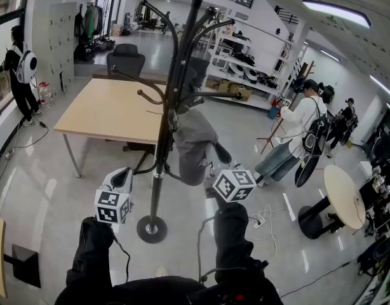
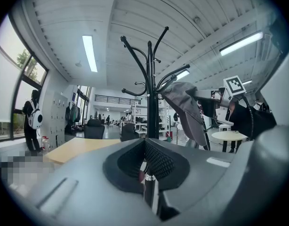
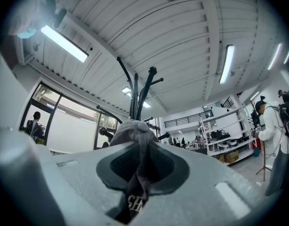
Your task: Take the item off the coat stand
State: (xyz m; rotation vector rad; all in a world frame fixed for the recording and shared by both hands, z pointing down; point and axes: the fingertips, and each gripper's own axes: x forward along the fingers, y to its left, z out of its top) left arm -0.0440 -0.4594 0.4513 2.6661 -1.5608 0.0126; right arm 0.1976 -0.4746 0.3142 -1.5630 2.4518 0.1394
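Observation:
A black coat stand (image 1: 164, 138) rises from a round base (image 1: 152, 229) on the grey floor. A grey cap (image 1: 194, 146) hangs among its lower hooks, right of the pole. My right gripper (image 1: 219, 152) is at the cap's right side, shut on a fold of the cap (image 3: 132, 131), whose cloth runs down between the pads of the right gripper (image 3: 140, 173). My left gripper (image 1: 126, 173) hovers just left of the pole, apart from it. In the left gripper view the left gripper (image 2: 147, 173) has a narrow slit between its jaws, with the pole (image 2: 153, 112) showing behind and the cap (image 2: 184, 107) to the right.
A wooden table (image 1: 112, 110) and a dark office chair (image 1: 126, 59) stand behind the stand. A round table (image 1: 344, 196) is at the right, with cables (image 1: 265, 221) on the floor. People stand at the left window (image 1: 20, 68) and at the right (image 1: 300, 129). Shelves (image 1: 246, 62) line the back.

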